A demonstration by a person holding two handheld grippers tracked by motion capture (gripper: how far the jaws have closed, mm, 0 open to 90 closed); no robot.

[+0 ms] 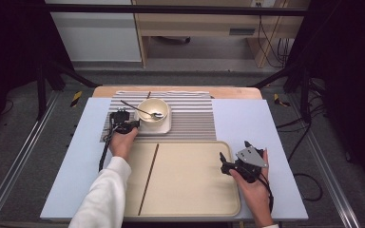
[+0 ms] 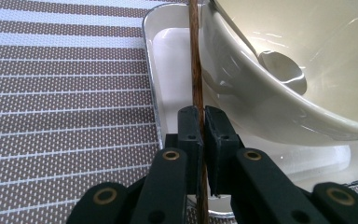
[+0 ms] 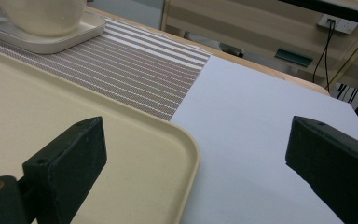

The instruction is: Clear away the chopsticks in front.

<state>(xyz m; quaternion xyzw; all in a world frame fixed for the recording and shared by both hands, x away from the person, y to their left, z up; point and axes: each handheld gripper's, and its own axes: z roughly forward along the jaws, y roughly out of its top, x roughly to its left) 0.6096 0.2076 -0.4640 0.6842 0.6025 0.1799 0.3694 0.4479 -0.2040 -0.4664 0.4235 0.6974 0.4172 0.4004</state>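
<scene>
Here the left gripper (image 1: 132, 124) is clamped tight on a thin brown chopstick (image 2: 196, 70), jaws nearly closed with the stick between the pads. The chopstick lies on the white square plate (image 2: 168, 51), just beside the cream bowl (image 1: 152, 112), which has a metal spoon (image 1: 142, 111) in it. Plate and bowl sit on the striped placemat (image 1: 190, 118) at the far side of the surface (image 1: 266, 137). A second chopstick (image 1: 148, 179) lies on the beige tray (image 1: 190, 180). The right gripper (image 1: 235, 154) hovers over the tray's right edge, jaws wide apart, holding nothing.
</scene>
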